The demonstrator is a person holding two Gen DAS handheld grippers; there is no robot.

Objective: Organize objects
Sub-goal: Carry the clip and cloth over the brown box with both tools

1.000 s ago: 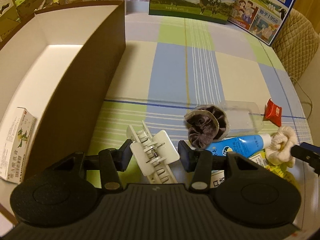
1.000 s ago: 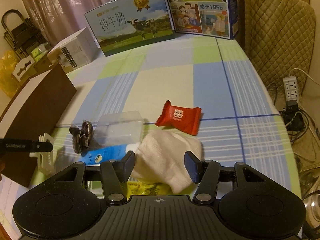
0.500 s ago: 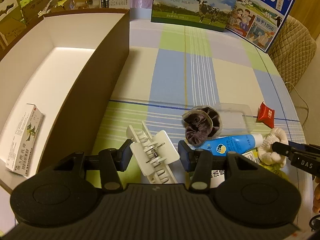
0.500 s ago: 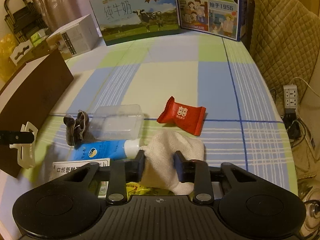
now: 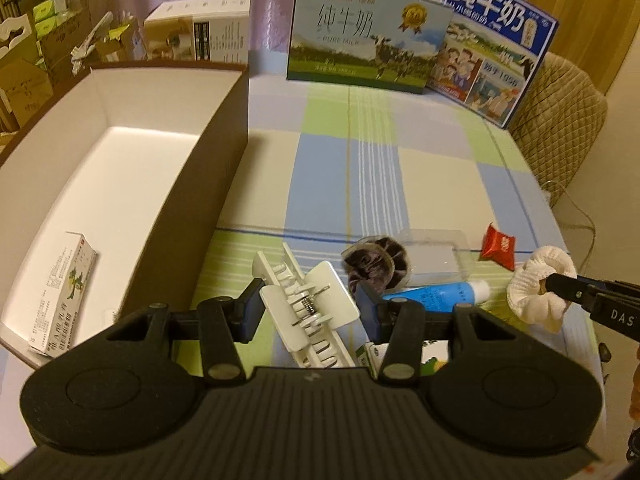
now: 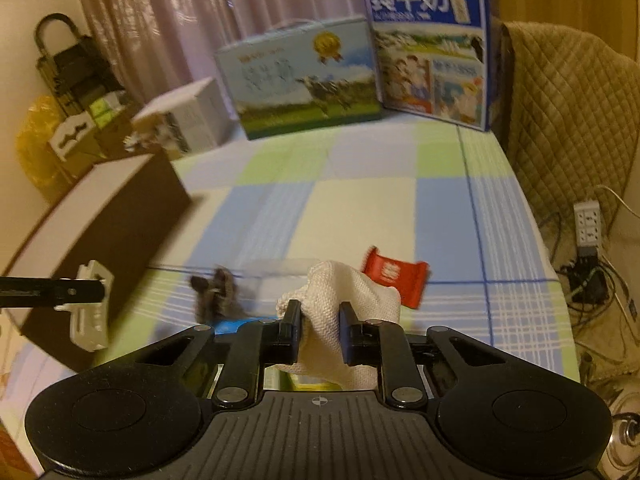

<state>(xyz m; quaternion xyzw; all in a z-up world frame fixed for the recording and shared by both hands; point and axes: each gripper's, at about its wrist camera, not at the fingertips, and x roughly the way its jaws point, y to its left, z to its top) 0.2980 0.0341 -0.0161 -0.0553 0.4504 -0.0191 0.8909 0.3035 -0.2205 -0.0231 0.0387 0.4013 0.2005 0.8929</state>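
At the far edge of the counter [image 5: 256, 184] stand two milk cartons: the pale one [image 5: 366, 34] reads "PURE MILK" under large Chinese characters, and the blue one [image 5: 496, 48] shows a family scene with "1956". "DAS" is printed on the right hand-held gripper [image 5: 554, 282] where it enters the left view.

The right hand-held gripper [image 6: 320, 316] is clenched on a white waffle-knit cloth [image 6: 340, 320], bunched and lifted between its pads, just near of a glossy red candy wrapper [image 6: 394, 278]. The left hand-held gripper [image 5: 308, 308] has its jaws spread on either side of a white plastic hair claw clip [image 5: 308, 306] with a metal spring; contact is unclear. Right of the clip lie a dark velvety scrunchie [image 5: 376, 264], a clear plastic case [image 5: 434, 252] and a blue tube [image 5: 436, 294]. Left stands a brown, white-lined cardboard box [image 5: 192, 200] holding a small printed carton [image 5: 64, 298].
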